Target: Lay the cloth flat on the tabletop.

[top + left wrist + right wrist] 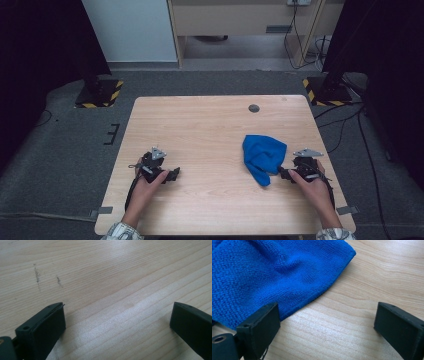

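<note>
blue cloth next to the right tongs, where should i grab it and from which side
Probably take the blue cloth by its hemmed edge nearest the right tongs, coming in low from the cloth's right side, along the wooden table. The cloth lies crumpled and loosely folded, and that edge lies flat just ahead of the open jaws, so one jaw could slide under it and pinch.

Wide-apart jaws over bare wooden table

Lab: hazard-taped stand bases
</note>
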The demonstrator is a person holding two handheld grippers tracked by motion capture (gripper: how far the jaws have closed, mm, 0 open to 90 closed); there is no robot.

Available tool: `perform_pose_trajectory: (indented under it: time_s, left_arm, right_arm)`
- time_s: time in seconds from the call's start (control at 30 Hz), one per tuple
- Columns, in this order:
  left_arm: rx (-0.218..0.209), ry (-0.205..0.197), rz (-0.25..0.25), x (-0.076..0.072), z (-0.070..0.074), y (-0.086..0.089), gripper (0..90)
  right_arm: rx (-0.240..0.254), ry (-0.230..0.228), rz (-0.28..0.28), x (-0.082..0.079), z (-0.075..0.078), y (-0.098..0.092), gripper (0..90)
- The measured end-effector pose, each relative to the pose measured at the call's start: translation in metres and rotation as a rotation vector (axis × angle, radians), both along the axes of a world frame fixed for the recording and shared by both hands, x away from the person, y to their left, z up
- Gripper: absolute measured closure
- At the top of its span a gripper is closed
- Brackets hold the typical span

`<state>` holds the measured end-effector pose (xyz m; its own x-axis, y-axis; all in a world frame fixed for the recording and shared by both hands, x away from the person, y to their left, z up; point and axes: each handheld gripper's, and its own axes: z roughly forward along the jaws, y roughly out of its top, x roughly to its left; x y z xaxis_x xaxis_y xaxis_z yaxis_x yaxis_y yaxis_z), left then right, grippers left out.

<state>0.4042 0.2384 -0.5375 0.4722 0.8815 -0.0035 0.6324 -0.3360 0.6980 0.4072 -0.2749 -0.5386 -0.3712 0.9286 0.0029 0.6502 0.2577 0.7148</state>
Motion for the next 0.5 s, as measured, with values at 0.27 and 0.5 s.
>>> perform_pose_trajectory:
  time_s: [0.27,0.5]
  left_arm:
    - [0.000,0.000,-0.004,0.000,0.000,0.001,0.0]
    - [0.001,0.000,-0.008,0.001,0.000,0.001,0.0]
  right_arm:
    - [-0.007,0.011,-0.011,0.003,0.002,-0.002,9.6]
    - [0.044,-0.053,-0.032,0.002,0.019,-0.005,14.3]
